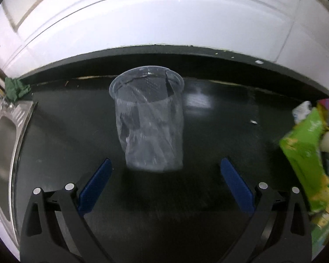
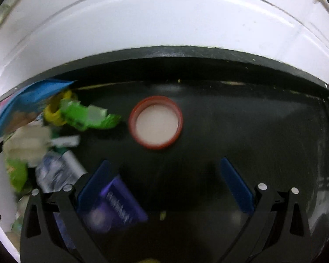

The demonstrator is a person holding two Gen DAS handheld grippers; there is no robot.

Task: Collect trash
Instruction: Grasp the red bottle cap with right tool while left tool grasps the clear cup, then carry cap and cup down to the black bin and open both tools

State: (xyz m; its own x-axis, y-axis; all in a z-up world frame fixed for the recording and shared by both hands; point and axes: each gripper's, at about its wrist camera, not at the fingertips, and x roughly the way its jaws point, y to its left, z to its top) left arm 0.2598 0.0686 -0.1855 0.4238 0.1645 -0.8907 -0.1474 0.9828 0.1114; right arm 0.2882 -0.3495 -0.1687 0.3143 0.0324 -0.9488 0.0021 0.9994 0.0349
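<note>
On the black bench [image 1: 208, 131], the left gripper [image 1: 165, 166] stands with jaws released before an upright clear plastic cup [image 1: 148, 118], while the right gripper [image 2: 164, 168], jaws likewise released, faces a red lid [image 2: 156, 125] lying beside mixed wrappers [image 2: 85, 118].

We hold our left gripper [image 1: 165, 166] level, blue fingers spread wide. Our right gripper [image 2: 164, 167] matches, jaws apart.

Sink [image 1: 2, 153] cut off at left edge, green packet [image 1: 304, 166] cut at right. Trash pile [image 2: 33, 144] motion-blurred, items indistinct. Purple wrapper [image 2: 114, 206] text unreadable, partly behind tool finger.
</note>
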